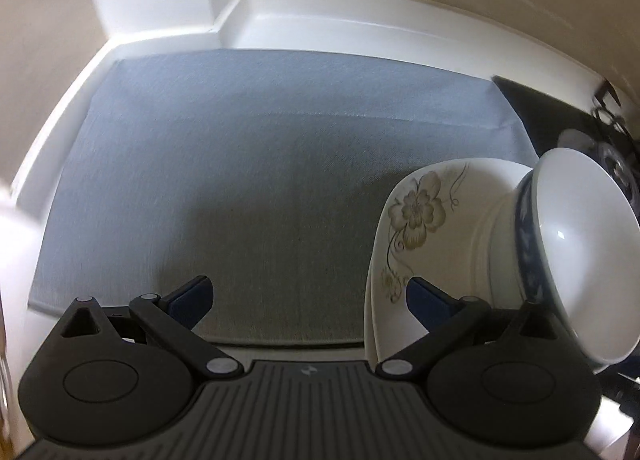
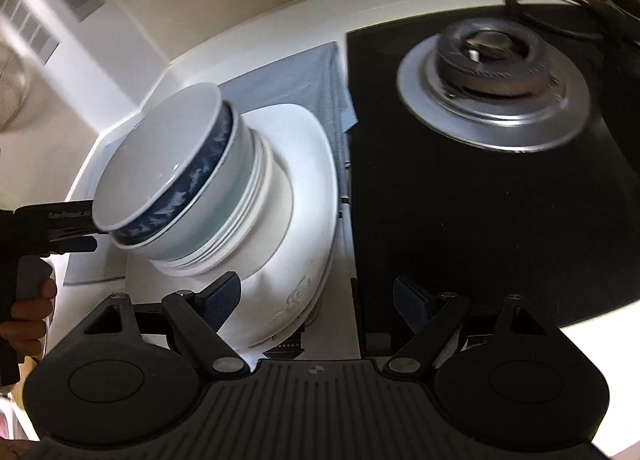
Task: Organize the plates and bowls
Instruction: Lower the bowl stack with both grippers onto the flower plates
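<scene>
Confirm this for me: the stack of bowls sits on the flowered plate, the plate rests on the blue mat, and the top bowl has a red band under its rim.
Not quite. The top bowl has a dark blue band under its rim, not red; the right wrist view shows it clearly. The rest holds: the bowls sit on the flowered plate, which rests on the blue mat.

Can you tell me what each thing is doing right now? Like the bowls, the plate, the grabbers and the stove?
Top bowl: upright, empty, on top of the stack.
Stack of bowls: nested, sitting on the plate.
Flowered plate: flat on the cloth, under the bowls.
Grey cloth: spread flat, mostly bare.
Stove burner: no flame, no pot on it.
Left gripper: open, holding nothing.
Right gripper: open, holding nothing.
</scene>
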Action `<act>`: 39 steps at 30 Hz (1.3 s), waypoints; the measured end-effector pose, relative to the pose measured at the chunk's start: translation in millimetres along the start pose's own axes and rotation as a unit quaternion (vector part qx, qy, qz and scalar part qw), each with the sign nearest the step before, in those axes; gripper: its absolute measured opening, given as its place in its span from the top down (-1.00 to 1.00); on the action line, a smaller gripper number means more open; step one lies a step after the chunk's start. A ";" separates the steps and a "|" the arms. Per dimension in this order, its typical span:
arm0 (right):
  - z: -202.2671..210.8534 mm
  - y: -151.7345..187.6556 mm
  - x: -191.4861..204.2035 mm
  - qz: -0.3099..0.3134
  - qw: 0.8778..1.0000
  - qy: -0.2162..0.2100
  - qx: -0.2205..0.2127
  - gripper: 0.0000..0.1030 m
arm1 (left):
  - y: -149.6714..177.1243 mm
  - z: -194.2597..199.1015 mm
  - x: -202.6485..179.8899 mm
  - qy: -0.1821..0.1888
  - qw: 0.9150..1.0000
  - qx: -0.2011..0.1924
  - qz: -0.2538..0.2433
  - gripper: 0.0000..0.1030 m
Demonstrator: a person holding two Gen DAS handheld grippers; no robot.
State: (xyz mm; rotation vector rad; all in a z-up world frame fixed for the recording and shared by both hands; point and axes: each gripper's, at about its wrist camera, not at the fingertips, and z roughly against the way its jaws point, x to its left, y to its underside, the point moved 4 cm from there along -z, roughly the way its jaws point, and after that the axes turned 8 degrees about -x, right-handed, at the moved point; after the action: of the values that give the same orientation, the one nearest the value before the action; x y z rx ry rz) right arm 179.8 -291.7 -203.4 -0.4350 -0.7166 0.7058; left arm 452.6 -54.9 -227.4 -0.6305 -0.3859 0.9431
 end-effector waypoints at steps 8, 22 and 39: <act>-7.5 2.1 -3.0 -0.032 0.999 -0.001 -0.004 -0.65 | -13.1 -13.2 2.8 0.029 1.000 0.006 0.001 -0.99; -21.1 1.6 -2.6 -0.021 0.999 -0.039 -0.001 -0.65 | -10.7 -6.8 9.2 0.031 0.999 -0.011 0.031 -0.99; -22.9 -22.3 -13.2 0.042 0.998 -0.032 -0.039 -0.60 | 4.3 -7.9 15.7 0.055 0.997 0.000 0.055 -0.99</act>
State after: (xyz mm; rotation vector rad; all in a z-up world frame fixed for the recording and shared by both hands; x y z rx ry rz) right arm 198.8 -319.4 -211.9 -0.5182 -0.7907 0.7763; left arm 462.8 -42.4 -235.6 -0.7059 -0.2551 1.0086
